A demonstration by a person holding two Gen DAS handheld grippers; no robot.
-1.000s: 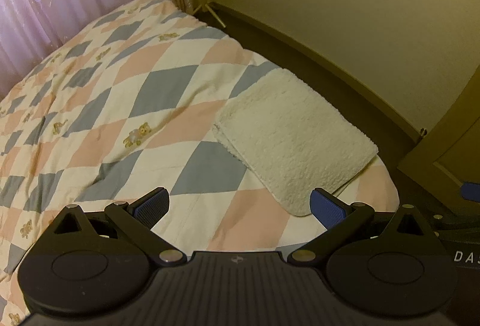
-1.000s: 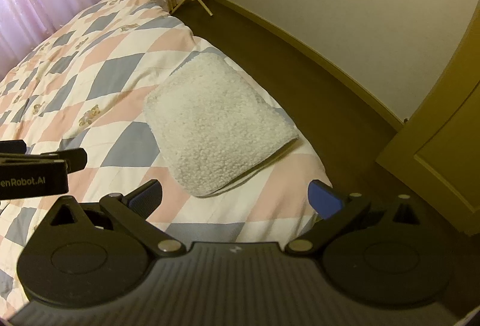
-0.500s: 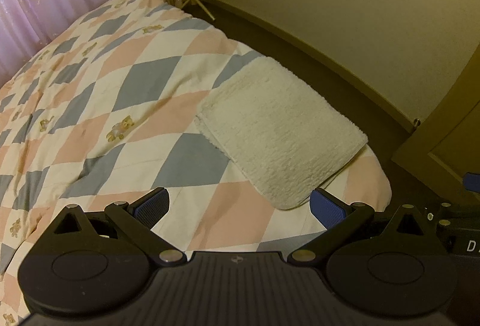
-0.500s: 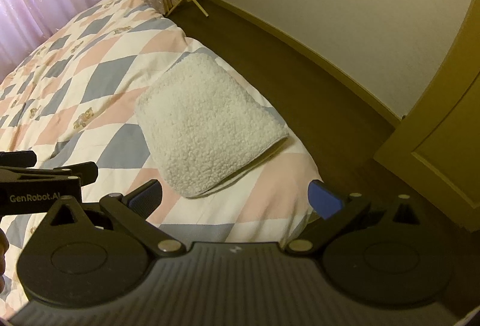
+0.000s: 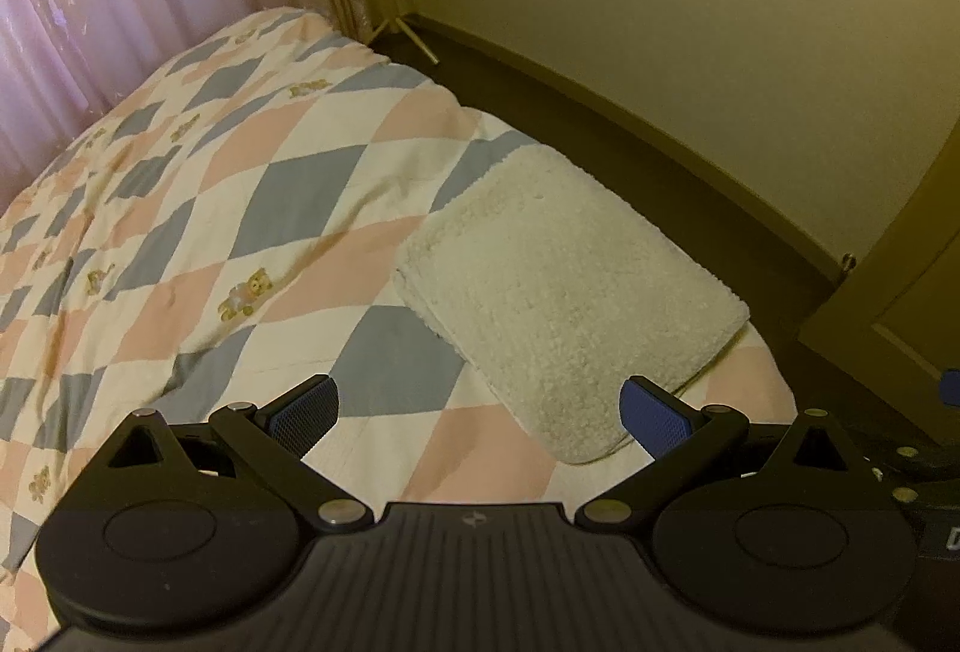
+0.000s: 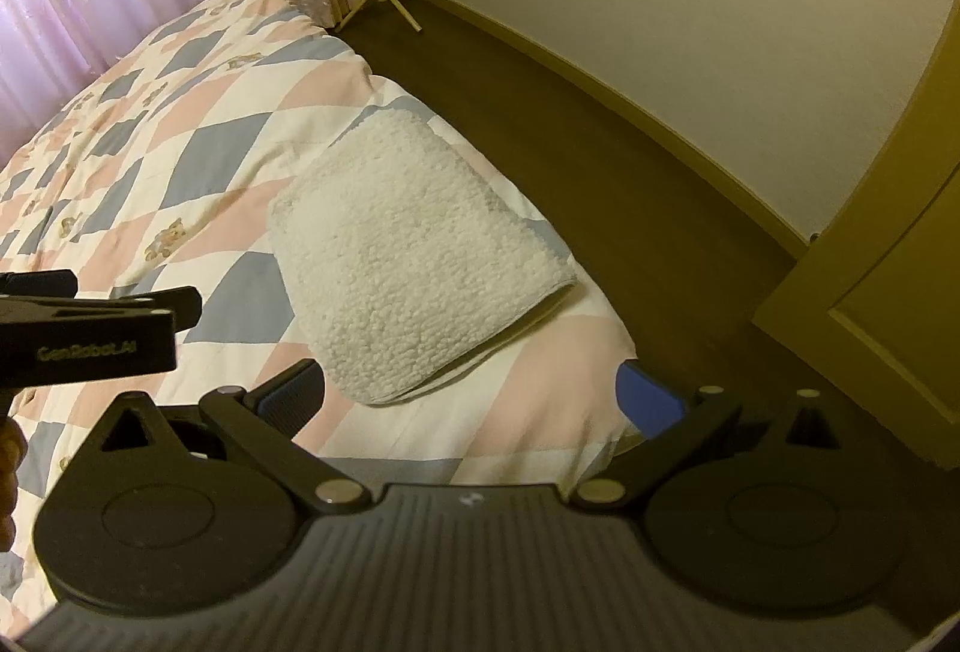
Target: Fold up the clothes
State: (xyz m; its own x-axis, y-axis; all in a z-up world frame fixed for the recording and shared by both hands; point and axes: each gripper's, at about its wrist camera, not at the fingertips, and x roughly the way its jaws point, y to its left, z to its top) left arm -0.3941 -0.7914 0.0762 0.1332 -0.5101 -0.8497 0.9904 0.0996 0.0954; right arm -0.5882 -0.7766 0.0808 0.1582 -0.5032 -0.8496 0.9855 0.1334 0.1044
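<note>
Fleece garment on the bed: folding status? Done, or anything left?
Looks done: the white fleece garment lies as a compact folded rectangle near the corner of the checked quilt. In hand: nothing; the left gripper and right gripper are both open, above the quilt, apart from the garment. Left: no other unfolded clothing is visible on the bed.

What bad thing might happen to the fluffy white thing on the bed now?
1. The folded fleece garment lies near the corner of the quilt, beside the dark floor. A nudge might slide it off.
2. Its layers gape at the near edge, so a push from either open gripper, left or right, could undo the fold.
3. The quilt looks soft and wrinkled, so pressing nearby might tip the bundle.
</note>
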